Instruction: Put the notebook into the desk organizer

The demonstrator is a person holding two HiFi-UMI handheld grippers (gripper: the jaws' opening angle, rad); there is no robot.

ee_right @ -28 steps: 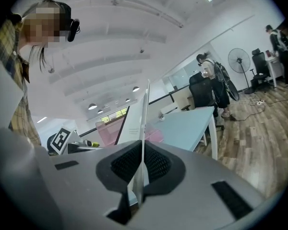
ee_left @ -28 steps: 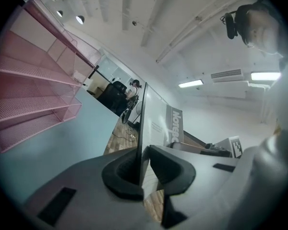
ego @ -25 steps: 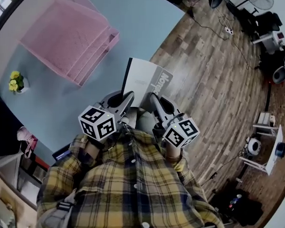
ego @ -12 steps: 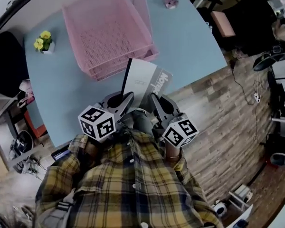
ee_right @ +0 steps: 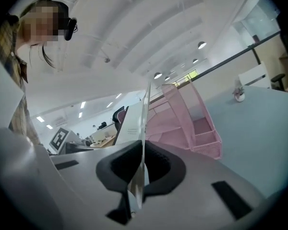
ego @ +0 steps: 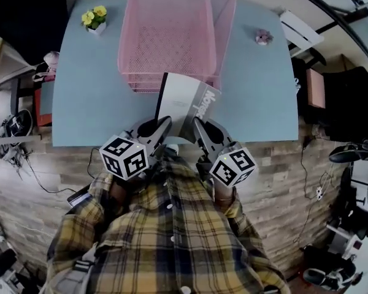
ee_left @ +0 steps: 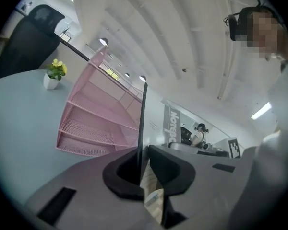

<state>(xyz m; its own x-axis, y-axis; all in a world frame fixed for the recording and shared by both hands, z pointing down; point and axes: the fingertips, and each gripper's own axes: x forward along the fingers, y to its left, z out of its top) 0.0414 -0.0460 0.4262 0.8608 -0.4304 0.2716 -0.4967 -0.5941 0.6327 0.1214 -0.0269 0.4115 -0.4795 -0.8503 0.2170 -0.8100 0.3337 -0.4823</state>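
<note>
Both grippers hold a grey notebook with a black spine, upright and just in front of my chest. My left gripper is shut on its lower left edge and my right gripper is shut on its lower right edge. In the left gripper view the notebook shows edge-on between the dark pads of the left gripper. The right gripper view shows the notebook the same way in the right gripper. The pink mesh desk organizer stands on the light-blue table, straight beyond the notebook; its tiers face me.
A small pot of yellow flowers stands at the table's far left, and a small pink ornament at the far right. A black chair is beyond the left corner and a white seat beyond the right. Cables lie on the wood floor.
The whole view has swung round: table and organizer, off to the upper left before, now lie straight ahead of the notebook. Both grippers keep the same hold on it.
</note>
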